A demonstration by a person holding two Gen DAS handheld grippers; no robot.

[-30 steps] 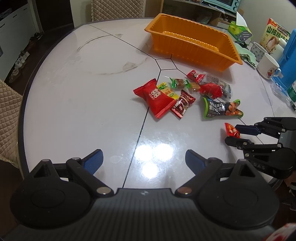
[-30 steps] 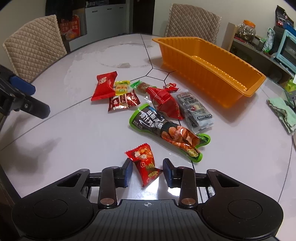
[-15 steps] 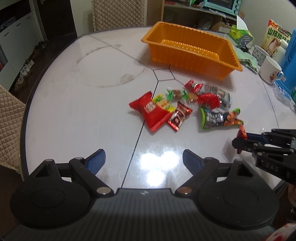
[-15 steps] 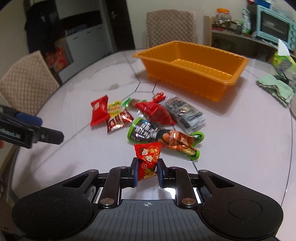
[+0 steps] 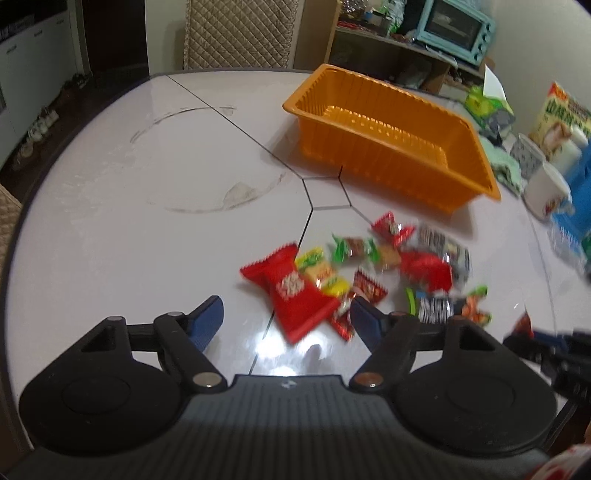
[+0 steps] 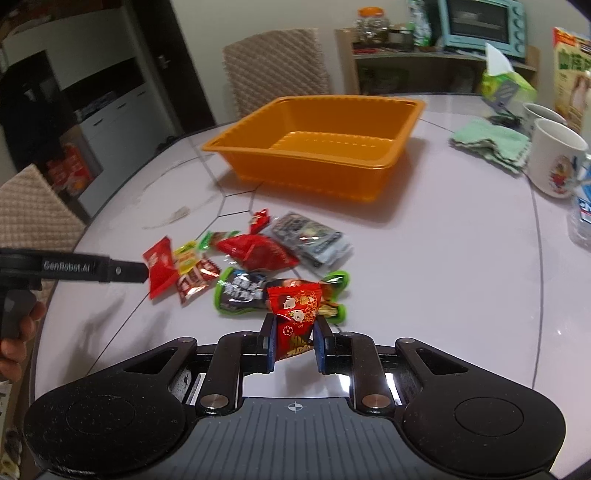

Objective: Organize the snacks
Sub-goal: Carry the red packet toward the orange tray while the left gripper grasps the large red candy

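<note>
We see the ribbed orange plastic tray (image 6: pixel 314 155) bare inside; our right gripper (image 6: pixel 294 341) has lifted the small red printed sachet (image 6: pixel 295 314), clenched; our left gripper (image 5: pixel 286 317) is closing over nothing, now nearer the large red crinkled packet (image 5: pixel 291 291).

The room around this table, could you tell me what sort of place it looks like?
Most likely a home dining room. A padded chair stands at the white table, a toaster oven sits on a shelf behind, and mugs and a cloth lie about.
</note>
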